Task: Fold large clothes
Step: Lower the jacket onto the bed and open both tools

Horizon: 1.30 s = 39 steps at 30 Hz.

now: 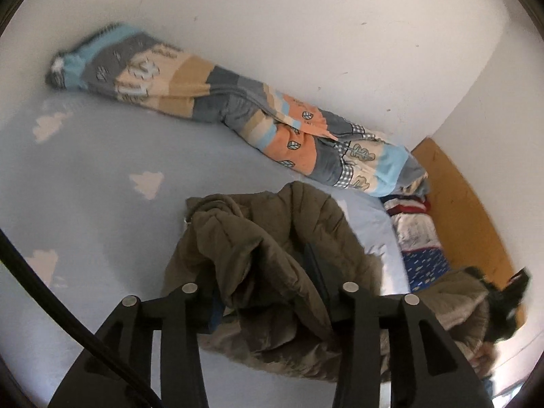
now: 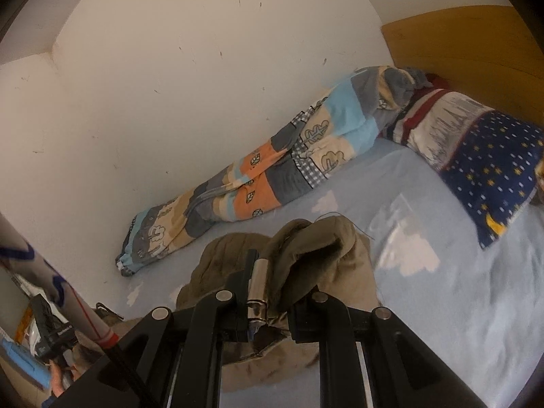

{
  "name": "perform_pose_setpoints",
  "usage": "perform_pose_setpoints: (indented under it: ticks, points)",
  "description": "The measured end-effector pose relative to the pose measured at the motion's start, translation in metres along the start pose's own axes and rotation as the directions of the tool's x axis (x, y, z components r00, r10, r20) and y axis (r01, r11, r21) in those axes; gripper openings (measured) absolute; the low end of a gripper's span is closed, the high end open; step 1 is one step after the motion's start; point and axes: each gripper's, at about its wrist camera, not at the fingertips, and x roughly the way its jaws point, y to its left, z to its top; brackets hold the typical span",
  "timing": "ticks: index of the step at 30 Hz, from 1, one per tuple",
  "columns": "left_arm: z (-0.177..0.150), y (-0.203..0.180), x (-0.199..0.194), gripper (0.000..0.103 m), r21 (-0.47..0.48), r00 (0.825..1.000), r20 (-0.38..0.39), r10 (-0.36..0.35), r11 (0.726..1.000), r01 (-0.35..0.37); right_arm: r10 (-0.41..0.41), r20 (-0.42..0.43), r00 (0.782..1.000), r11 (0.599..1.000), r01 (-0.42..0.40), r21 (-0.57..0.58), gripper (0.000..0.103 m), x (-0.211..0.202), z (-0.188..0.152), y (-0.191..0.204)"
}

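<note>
Home bedroom: bed [image 2: 442, 289], pillow [image 2: 476, 156], quilt [image 1: 238, 108].

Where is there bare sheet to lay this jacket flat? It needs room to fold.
Bare blue sheet lies between the olive jacket and the rolled patterned quilt along the wall, out to the frame's left edge. A narrower patch sits between jacket and star-patterned pillow. The headboard corner, quilt end against pillow, is crowded.

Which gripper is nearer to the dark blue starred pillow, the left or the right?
Right. The right gripper, jaws shut on the olive jacket, has the pillow close ahead to its right. From the left gripper the pillow lies farther off.
</note>
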Motion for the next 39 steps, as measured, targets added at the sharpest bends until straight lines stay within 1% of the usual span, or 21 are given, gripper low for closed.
perform_pose_setpoints:
  ticks: [3, 6, 10, 11, 12, 14, 16, 19, 21, 24, 27, 29, 30, 31, 33, 34, 35, 36, 37, 38, 39]
  points:
    - [0.023, 0.000, 0.017, 0.044, -0.020, 1.000, -0.017, -0.011, 1.000, 0.011, -0.017, -0.014, 1.000, 1.000, 0.017, -0.004, 0.014, 0.032, 0.017, -0.001]
    - [0.044, 0.001, 0.030, 0.048, -0.037, 0.999, 0.001, -0.033, 0.999, 0.033, -0.057, -0.028, 0.998, 0.998, 0.057, -0.013, 0.014, 0.073, 0.035, -0.007]
    - [0.067, 0.012, 0.038, 0.053, -0.067, 0.998, 0.039, -0.052, 0.996, 0.054, -0.102, -0.056, 0.993, 0.995, 0.103, 0.015, 0.014, 0.119, 0.050, -0.028]
    - [0.071, 0.014, 0.039, 0.057, -0.072, 0.997, 0.056, -0.044, 0.996, 0.048, -0.108, -0.063, 0.992, 0.994, 0.110, 0.021, 0.014, 0.129, 0.053, -0.034]
    - [0.075, 0.016, 0.041, 0.059, -0.070, 0.997, 0.070, -0.020, 0.997, 0.025, -0.119, -0.072, 0.990, 0.992, 0.121, 0.028, 0.014, 0.140, 0.054, -0.040]
    - [0.078, 0.016, 0.048, 0.060, -0.046, 0.997, 0.074, 0.018, 0.999, -0.015, -0.132, -0.093, 0.987, 0.990, 0.136, 0.040, 0.014, 0.163, 0.056, -0.051]
    - [0.074, 0.011, 0.058, 0.060, -0.003, 0.997, 0.064, 0.034, 0.999, -0.034, -0.152, -0.119, 0.981, 0.986, 0.158, 0.043, 0.014, 0.186, 0.055, -0.061]
    - [0.061, -0.001, 0.075, 0.060, 0.066, 0.998, 0.047, 0.037, 0.997, -0.040, -0.196, -0.148, 0.969, 0.979, 0.202, 0.024, 0.014, 0.216, 0.050, -0.070]
    - [0.048, -0.016, 0.097, 0.060, 0.127, 0.999, 0.012, 0.043, 0.991, -0.044, -0.213, -0.168, 0.963, 0.975, 0.220, 0.025, 0.015, 0.230, 0.046, -0.078]
    - [0.024, -0.041, 0.132, 0.060, 0.195, 0.998, -0.056, 0.031, 0.981, -0.020, -0.227, -0.206, 0.952, 0.969, 0.241, 0.046, 0.015, 0.252, 0.040, -0.092]
    - [-0.001, -0.070, 0.166, 0.060, 0.260, 0.994, -0.110, 0.023, 0.966, 0.006, -0.211, -0.227, 0.951, 0.969, 0.233, 0.076, 0.015, 0.259, 0.036, -0.102]
    - [-0.014, -0.086, 0.187, 0.060, 0.287, 0.989, -0.147, 0.028, 0.958, 0.015, -0.184, -0.244, 0.952, 0.971, 0.214, 0.103, 0.021, 0.260, 0.035, -0.108]
    - [-0.018, -0.092, 0.198, 0.060, 0.300, 0.987, -0.154, 0.048, 0.954, 0.000, -0.164, -0.253, 0.953, 0.973, 0.198, 0.117, 0.022, 0.258, 0.034, -0.111]
    - [-0.023, -0.097, 0.212, 0.060, 0.320, 0.985, -0.149, 0.084, 0.947, -0.032, -0.144, -0.258, 0.956, 0.975, 0.181, 0.128, 0.025, 0.255, 0.035, -0.113]
    - [-0.027, -0.101, 0.232, 0.060, 0.335, 0.979, -0.158, 0.132, 0.939, -0.073, -0.102, -0.258, 0.961, 0.977, 0.145, 0.157, 0.032, 0.245, 0.036, -0.118]
    - [-0.027, -0.099, 0.241, 0.061, 0.332, 0.975, -0.168, 0.148, 0.939, -0.085, -0.076, -0.255, 0.964, 0.976, 0.124, 0.179, 0.039, 0.236, 0.037, -0.120]
    - [-0.027, -0.096, 0.249, 0.062, 0.320, 0.971, -0.177, 0.161, 0.942, -0.098, -0.048, -0.243, 0.969, 0.975, 0.099, 0.200, 0.049, 0.225, 0.038, -0.123]
    - [-0.026, -0.092, 0.254, 0.062, 0.306, 0.969, -0.183, 0.166, 0.946, -0.104, -0.036, -0.227, 0.973, 0.975, 0.084, 0.206, 0.057, 0.214, 0.039, -0.124]
    - [-0.025, -0.087, 0.259, 0.062, 0.284, 0.968, -0.191, 0.164, 0.953, -0.106, -0.038, -0.205, 0.978, 0.978, 0.079, 0.195, 0.071, 0.199, 0.040, -0.123]
    - [-0.024, -0.085, 0.260, 0.062, 0.270, 0.968, -0.194, 0.159, 0.957, -0.103, -0.037, -0.185, 0.982, 0.982, 0.070, 0.175, 0.075, 0.184, 0.039, -0.122]
    - [-0.024, -0.083, 0.262, 0.062, 0.258, 0.968, -0.195, 0.155, 0.961, -0.102, -0.030, -0.185, 0.982, 0.986, 0.059, 0.153, 0.075, 0.175, 0.037, -0.118]
